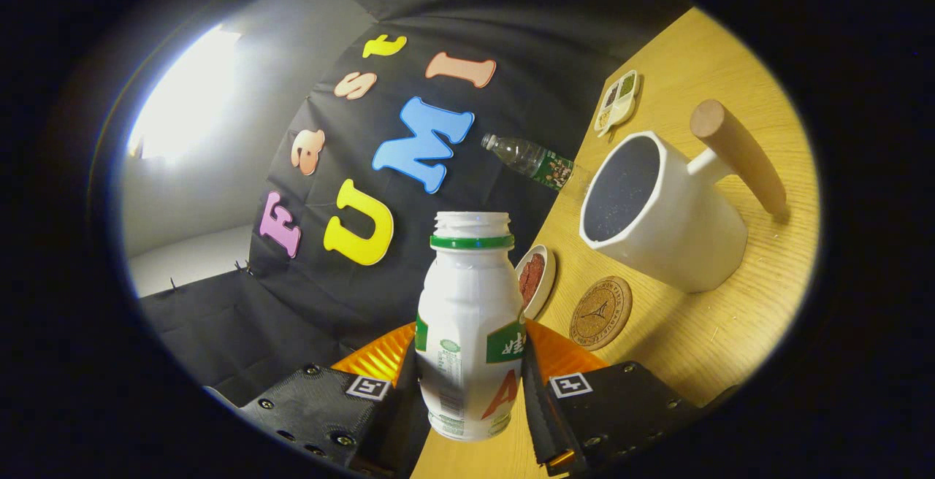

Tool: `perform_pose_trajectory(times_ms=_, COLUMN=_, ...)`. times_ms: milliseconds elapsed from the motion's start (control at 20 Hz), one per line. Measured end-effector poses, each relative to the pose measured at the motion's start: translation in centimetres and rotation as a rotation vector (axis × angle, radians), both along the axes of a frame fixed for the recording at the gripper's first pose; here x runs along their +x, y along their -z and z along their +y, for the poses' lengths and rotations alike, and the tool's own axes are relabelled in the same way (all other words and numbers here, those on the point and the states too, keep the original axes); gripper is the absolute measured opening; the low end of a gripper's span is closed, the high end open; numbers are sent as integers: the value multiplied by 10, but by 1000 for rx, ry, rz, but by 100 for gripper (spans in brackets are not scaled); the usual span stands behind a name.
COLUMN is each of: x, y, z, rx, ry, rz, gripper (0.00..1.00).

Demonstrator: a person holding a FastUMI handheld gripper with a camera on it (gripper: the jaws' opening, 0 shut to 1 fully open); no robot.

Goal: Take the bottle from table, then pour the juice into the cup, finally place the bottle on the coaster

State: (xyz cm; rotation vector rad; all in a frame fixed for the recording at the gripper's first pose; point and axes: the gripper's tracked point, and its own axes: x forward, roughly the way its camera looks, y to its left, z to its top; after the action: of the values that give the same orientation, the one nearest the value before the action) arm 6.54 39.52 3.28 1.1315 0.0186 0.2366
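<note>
The gripper (471, 391) holds the bottle (471, 326) clamped between its 2 fingers, cap off, with the whole view rolled. The cup (661, 209) lies ahead and to the right, mouth facing the bottle; the coaster (600, 312) sits between them on the table (730, 333)

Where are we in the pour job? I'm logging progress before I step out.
Done: the gripper is shut on the white bottle, lifted and tilted, its mouth uncapped. In hand: carrying it toward the white cup; no juice visibly flowing. Left: the pour, then setting the bottle on the cork coaster, which is bare.
</note>
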Motion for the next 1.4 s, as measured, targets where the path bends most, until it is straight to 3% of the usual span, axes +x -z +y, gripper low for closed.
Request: perform_pose_trajectory(times_ms=1400, x=3, y=-3, z=-18, rx=450, ry=-2, rz=-22, gripper=64)
